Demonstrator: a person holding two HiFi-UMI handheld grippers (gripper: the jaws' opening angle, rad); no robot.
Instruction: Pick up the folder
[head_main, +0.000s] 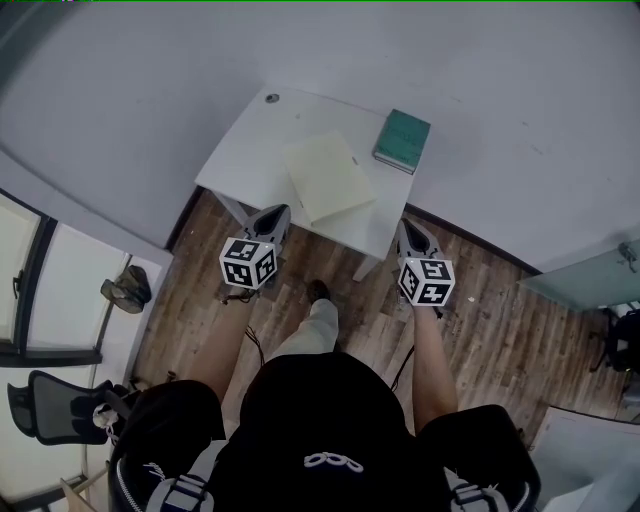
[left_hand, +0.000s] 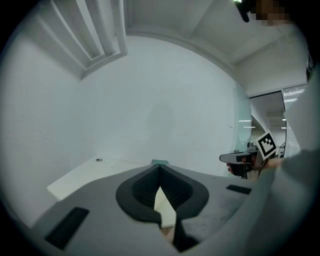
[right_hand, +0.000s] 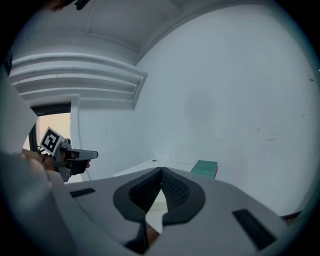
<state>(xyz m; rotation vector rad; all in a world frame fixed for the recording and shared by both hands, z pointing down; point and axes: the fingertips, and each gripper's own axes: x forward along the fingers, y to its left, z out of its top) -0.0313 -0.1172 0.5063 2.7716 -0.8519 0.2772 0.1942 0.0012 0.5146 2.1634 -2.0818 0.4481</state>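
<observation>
- Wood floor (head_main: 480, 300) and white walls fill the head view. A small white table (head_main: 245, 150) sits in the corner. The pale yellow folder (head_main: 328, 175) lies flat near its front edge, within easy reach, and a green book (head_main: 402, 140) lies apart at the back right.
- The left gripper (head_main: 272, 216) and right gripper (head_main: 408, 230) hover just short of the table's front edge, one on each side of the folder, probably so both can come at it together.
- Left gripper view: the jaws are shut together on nothing, and a cream sliver of folder (left_hand: 165, 207) shows beneath them.
- Right gripper view: the jaws are likewise closed and empty, with the book (right_hand: 205, 169) beyond them to the right. They would need to part before any grasp.
</observation>
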